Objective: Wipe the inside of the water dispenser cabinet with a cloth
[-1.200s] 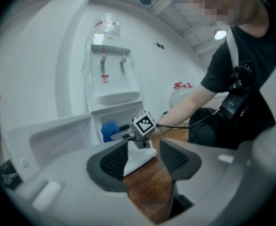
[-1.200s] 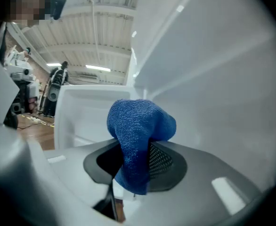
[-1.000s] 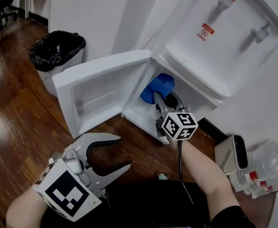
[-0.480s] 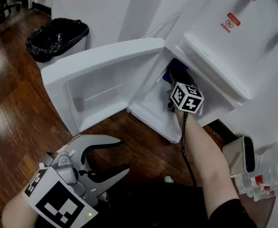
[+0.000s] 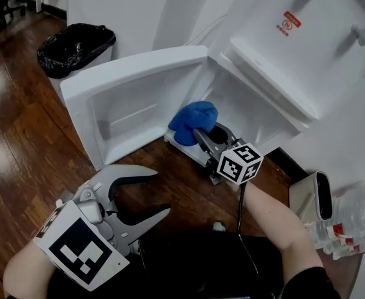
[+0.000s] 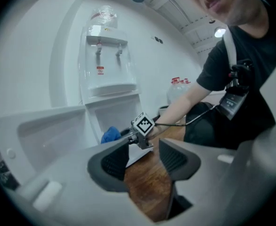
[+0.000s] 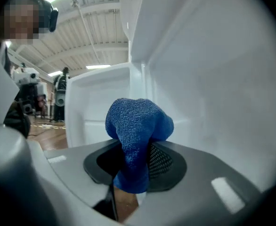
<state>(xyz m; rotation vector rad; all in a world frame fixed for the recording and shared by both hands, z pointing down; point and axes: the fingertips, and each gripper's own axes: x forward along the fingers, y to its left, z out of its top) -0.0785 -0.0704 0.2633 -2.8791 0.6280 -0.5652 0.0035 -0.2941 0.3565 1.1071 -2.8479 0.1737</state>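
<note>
Cloth [image 7: 137, 126], blue and coarse-knit, is clamped between the pads of the right gripper [image 7: 134, 163]. We find the jaws closed on its lower fold, with the bulk bunched ahead of them. We judge this grip is meant to present a soft pad to the surface and keep the hard jaws off the plastic.

In the head view the bundle rests at the front lip of the water dispenser cabinet [image 5: 251, 114], at 11 o'clock from the gripper's marker cube. It is at the mouth of the compartment, not deep inside it. The cabinet door [image 5: 132, 98] hangs wide open toward 9 o'clock, leaving the opening clear to reach.

The left gripper [image 5: 162, 196] sits at 7 o'clock in that view, well apart from the cabinet. Its jaws are partly apart and empty, with only wooden floor [image 5: 20, 136] seen between them. We judge it is idle.

A red warning label [image 5: 291, 21] sits on the dispenser front at 1 o'clock; its print is too small to read. The red labels on the bottles [image 5: 347, 229] at 4 o'clock are equally unreadable.
</note>
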